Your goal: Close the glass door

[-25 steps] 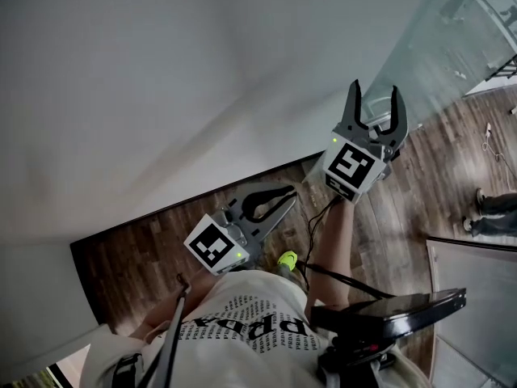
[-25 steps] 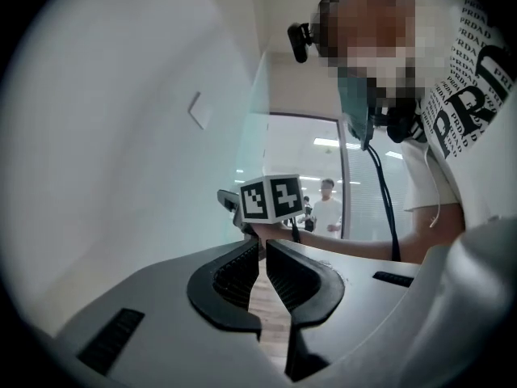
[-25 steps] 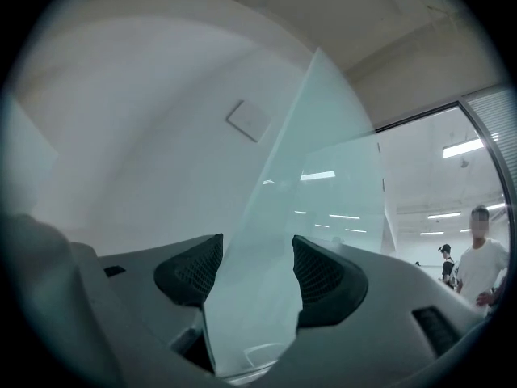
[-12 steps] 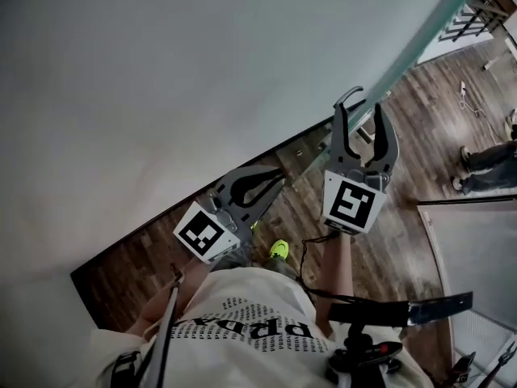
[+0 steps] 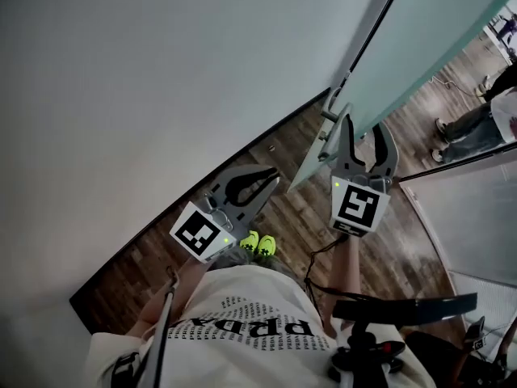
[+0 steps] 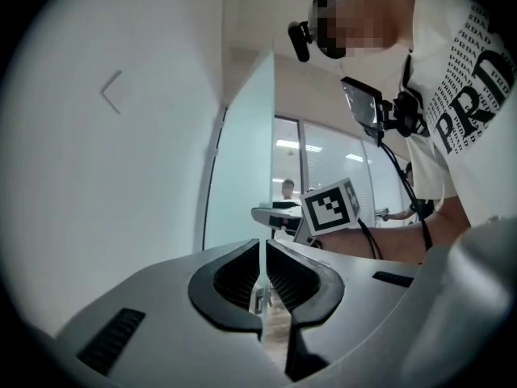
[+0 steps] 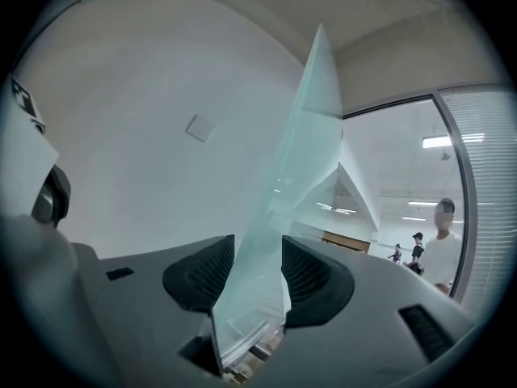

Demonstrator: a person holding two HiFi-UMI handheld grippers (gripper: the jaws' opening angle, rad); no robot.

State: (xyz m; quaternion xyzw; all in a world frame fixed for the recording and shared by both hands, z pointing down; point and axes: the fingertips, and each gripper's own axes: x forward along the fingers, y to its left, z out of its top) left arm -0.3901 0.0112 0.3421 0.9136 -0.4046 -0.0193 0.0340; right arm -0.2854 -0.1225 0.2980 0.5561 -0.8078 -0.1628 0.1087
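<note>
The glass door (image 5: 420, 47) is a frosted pale green pane standing out from the white wall, with a metal handle (image 5: 329, 128) by its near edge. My right gripper (image 5: 365, 129) straddles that edge. In the right gripper view the glass door (image 7: 303, 160) runs between the two jaws of the right gripper (image 7: 257, 250); the jaws are closing and a little room still shows beside the pads. My left gripper (image 5: 262, 183) hangs lower left, away from the door, shut with nothing in it. In the left gripper view the left gripper (image 6: 264, 253) points at the door (image 6: 242, 160).
A white wall (image 5: 161, 79) fills the left, and dark wood floor (image 5: 275, 208) lies below. A glass partition (image 5: 468, 217) stands at the right, with a person (image 5: 477, 120) beyond it. My own yellow shoes (image 5: 260, 243) show beneath the grippers.
Both grippers have moved up to the door. The right one has slid over the pane's edge and its jaws have narrowed. The left stayed shut.
</note>
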